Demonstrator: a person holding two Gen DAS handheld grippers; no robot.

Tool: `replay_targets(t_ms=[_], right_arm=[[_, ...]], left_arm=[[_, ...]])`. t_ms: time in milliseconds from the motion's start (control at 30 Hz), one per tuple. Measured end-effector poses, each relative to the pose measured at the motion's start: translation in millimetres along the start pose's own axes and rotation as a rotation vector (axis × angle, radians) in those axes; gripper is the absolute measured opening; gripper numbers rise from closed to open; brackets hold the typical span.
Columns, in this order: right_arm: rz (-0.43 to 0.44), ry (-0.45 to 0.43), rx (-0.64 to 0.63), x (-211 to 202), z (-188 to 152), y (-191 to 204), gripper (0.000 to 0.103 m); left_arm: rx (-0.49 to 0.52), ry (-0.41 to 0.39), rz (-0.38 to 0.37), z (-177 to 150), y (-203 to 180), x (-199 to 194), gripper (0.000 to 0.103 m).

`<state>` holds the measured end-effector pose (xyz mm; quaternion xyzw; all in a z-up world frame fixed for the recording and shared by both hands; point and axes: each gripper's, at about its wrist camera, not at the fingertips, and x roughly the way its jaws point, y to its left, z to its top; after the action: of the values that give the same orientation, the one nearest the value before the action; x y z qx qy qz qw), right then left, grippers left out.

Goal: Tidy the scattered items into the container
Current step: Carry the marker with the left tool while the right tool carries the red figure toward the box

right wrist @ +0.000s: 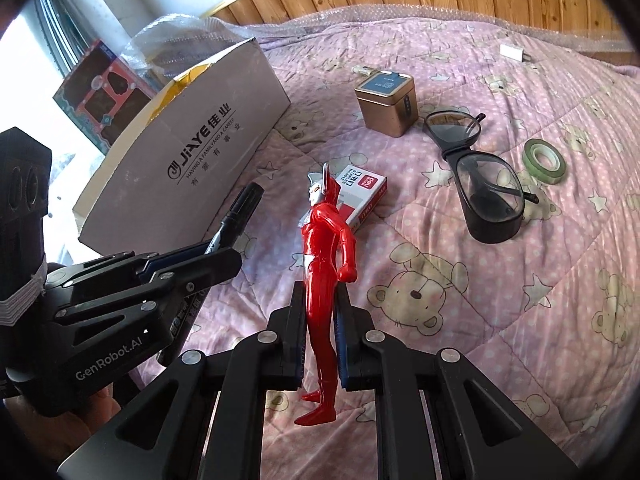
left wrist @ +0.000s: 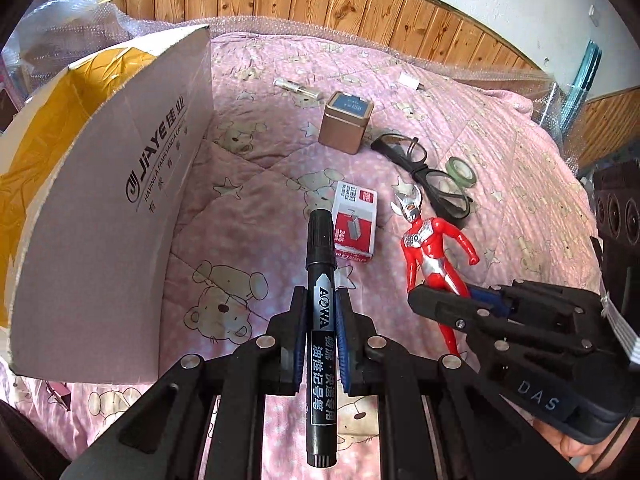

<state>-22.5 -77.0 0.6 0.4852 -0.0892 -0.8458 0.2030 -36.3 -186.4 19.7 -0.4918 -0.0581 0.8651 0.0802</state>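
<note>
Left wrist: marker (left wrist: 320, 312) clamped between left claw (left wrist: 320, 308) fingers.

marker (left wrist: 320, 312): black, lifted | figure (right wrist: 326, 264): red, lifted | box (left wrist: 120, 200): white, open, on quilt

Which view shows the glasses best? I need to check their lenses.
The right wrist view: the glasses lie near and unobstructed, both lenses clear. In the left wrist view the glasses look smaller and more distorted.
</note>
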Motion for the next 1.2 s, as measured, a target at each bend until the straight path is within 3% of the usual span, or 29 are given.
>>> replay_targets(t_ms=[400,1200], right_arm=[[0.024,-0.025,-0.005,-17,4,23,0.013],[0.054,-0.094,-0.114,-46,48,85,0.013]], left_arm=[[-0.032,-0.068,-0.038,8,5,-27,0.014],[-0.087,-0.184,-0.055,37,33,-87,0.014]])
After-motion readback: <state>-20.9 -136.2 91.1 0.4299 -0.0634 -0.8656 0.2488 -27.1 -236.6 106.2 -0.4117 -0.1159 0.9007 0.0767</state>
